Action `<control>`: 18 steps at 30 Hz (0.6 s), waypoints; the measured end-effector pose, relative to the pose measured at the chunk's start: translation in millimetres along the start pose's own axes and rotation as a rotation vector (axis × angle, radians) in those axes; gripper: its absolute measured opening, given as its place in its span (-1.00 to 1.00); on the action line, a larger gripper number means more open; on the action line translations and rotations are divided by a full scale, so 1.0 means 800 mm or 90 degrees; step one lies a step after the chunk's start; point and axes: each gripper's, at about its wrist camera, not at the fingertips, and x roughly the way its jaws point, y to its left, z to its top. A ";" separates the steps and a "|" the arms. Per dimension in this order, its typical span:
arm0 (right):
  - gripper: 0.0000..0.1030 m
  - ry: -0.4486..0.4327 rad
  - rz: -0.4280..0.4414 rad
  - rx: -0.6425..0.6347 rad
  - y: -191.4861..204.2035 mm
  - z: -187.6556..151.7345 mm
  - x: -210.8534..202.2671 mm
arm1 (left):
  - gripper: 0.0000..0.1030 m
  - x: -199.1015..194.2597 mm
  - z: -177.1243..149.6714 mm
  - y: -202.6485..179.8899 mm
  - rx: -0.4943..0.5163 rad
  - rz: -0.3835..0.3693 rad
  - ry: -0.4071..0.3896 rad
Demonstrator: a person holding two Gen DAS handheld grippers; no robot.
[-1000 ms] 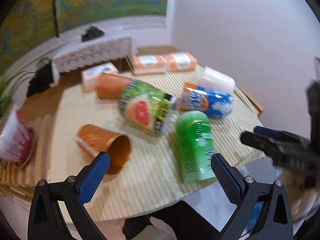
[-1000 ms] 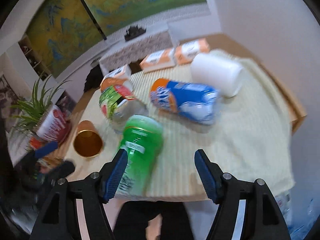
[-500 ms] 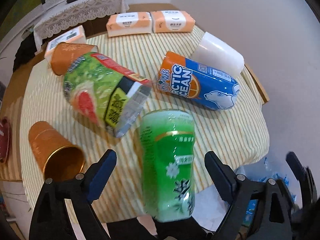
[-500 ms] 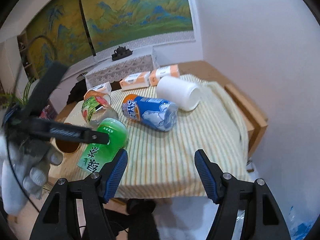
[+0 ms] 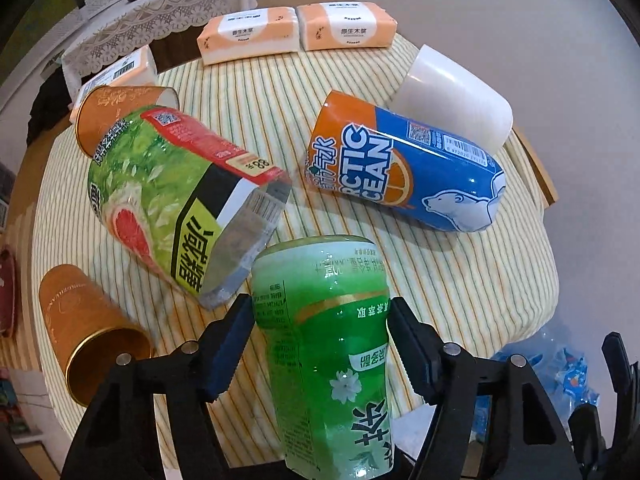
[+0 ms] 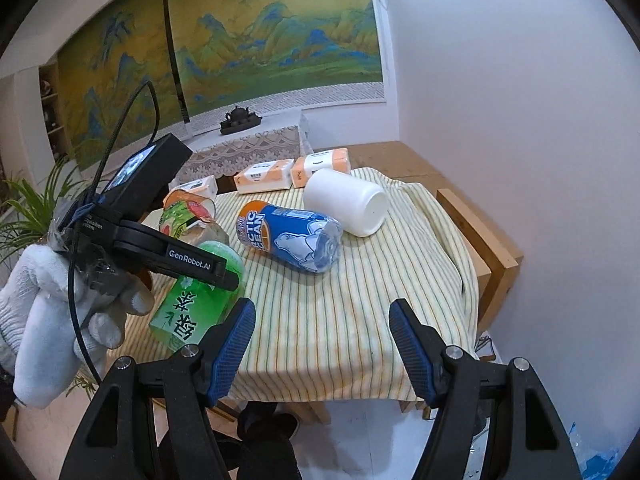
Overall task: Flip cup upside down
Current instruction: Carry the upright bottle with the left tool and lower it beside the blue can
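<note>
A green cup (image 5: 332,344) with a tea label lies on its side at the near edge of the striped table (image 5: 460,280). My left gripper (image 5: 320,344) has closed on it, its blue pads touching both sides. In the right wrist view the green cup (image 6: 192,304) lies under the left gripper (image 6: 188,262), near the table's front left corner. My right gripper (image 6: 322,344) is open and empty, in front of the table's near edge.
Lying on the table are a green grapefruit cup (image 5: 176,200), a blue and orange cup (image 5: 404,172), a white cup (image 5: 452,96) and two copper cups (image 5: 84,332) (image 5: 116,112). Tissue packs (image 5: 296,32) line the far edge. A wall stands to the right.
My left gripper has come forward around the green cup and narrowed until its pads touch the cup. My right gripper has drawn back from the table and stays open.
</note>
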 end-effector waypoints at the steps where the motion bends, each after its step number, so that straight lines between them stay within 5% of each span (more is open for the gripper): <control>1: 0.27 0.002 -0.001 0.002 -0.001 -0.001 0.001 | 0.39 0.000 0.000 0.000 -0.001 -0.001 -0.001; 8: 0.27 0.011 -0.001 0.020 -0.007 -0.003 0.007 | 0.39 -0.017 -0.008 0.002 0.002 -0.008 -0.037; 18: 0.27 0.011 0.004 0.014 0.000 -0.006 0.010 | 0.38 -0.079 -0.044 0.012 -0.029 -0.030 -0.231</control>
